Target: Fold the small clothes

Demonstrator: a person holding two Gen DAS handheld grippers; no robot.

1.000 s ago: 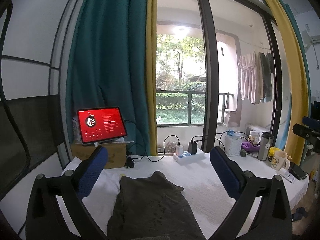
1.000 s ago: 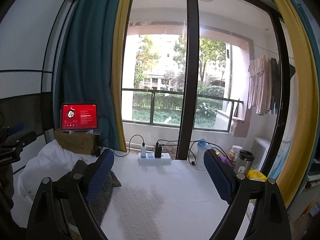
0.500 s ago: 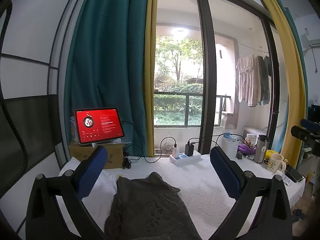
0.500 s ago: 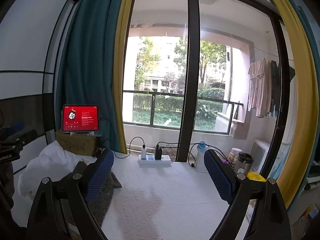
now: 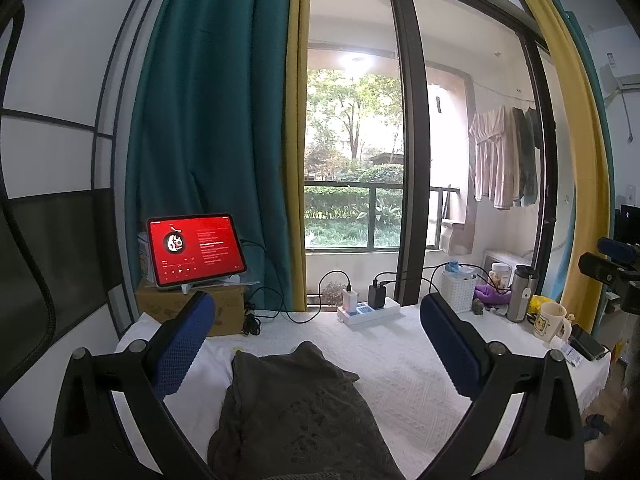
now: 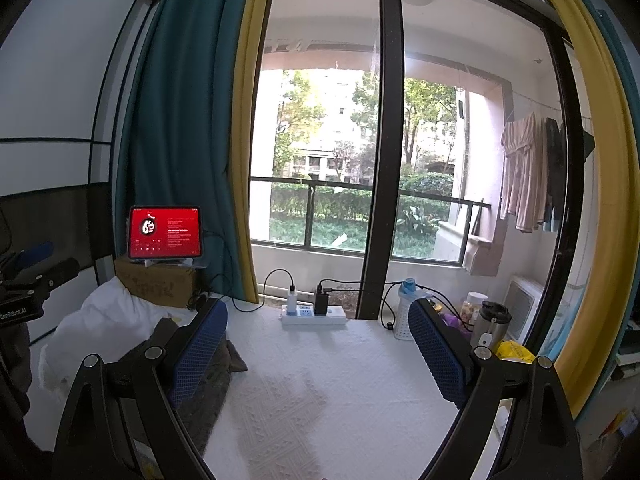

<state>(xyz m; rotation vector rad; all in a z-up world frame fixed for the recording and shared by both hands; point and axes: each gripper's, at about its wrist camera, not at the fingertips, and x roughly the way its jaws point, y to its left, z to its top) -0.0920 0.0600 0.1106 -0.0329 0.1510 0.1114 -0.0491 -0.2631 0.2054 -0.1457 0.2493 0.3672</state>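
Observation:
A dark grey garment (image 5: 296, 412) lies rumpled on the white textured tablecloth (image 5: 404, 372), between and below my left gripper's fingers. My left gripper (image 5: 316, 344) is open and empty, held above the cloth. In the right wrist view the same garment (image 6: 208, 384) lies at the lower left, partly behind the left blue pad (image 6: 198, 354). My right gripper (image 6: 318, 354) is open and empty over bare tablecloth (image 6: 320, 392), to the right of the garment.
A red-screen tablet (image 5: 196, 250) stands on a cardboard box (image 5: 192, 308) at the back left. A white power strip (image 5: 368, 310) with chargers lies at the back edge. A white basket (image 5: 458, 290), steel flask (image 5: 522, 298) and mug (image 5: 552, 322) stand at the right. A white bundle (image 6: 100, 328) lies left.
The left wrist view has tilted upward a little, so the garment and table sit lower in the frame. The right gripper has barely moved. Both stay open.

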